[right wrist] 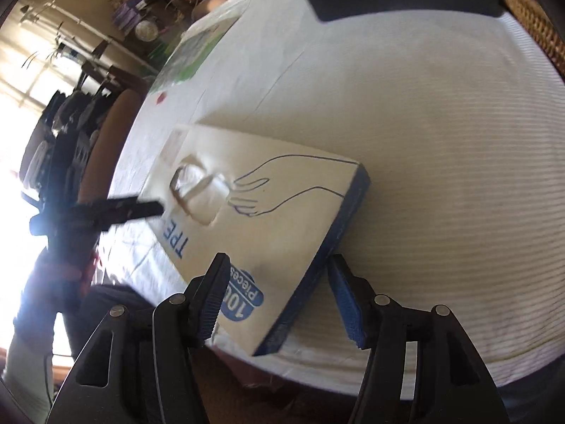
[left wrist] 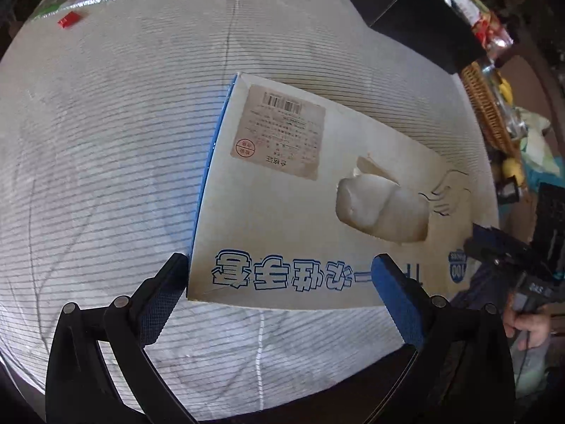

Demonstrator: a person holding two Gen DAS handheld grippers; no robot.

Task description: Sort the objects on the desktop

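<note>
Cardboard glove box (left wrist: 317, 212) – corners btwn both grippers

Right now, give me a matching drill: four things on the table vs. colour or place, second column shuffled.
Things:
1. glove box
2. red piece
3. basket
4. black box

Descriptions:
A. woven, at the table edge
B. small, far side of the cloth by the green-and-white pack
C. white top, blue sides, between both sets of fingers
D. dark, at the far edge next to the basket

Pairs: 1-C, 2-B, 3-A, 4-D
</note>
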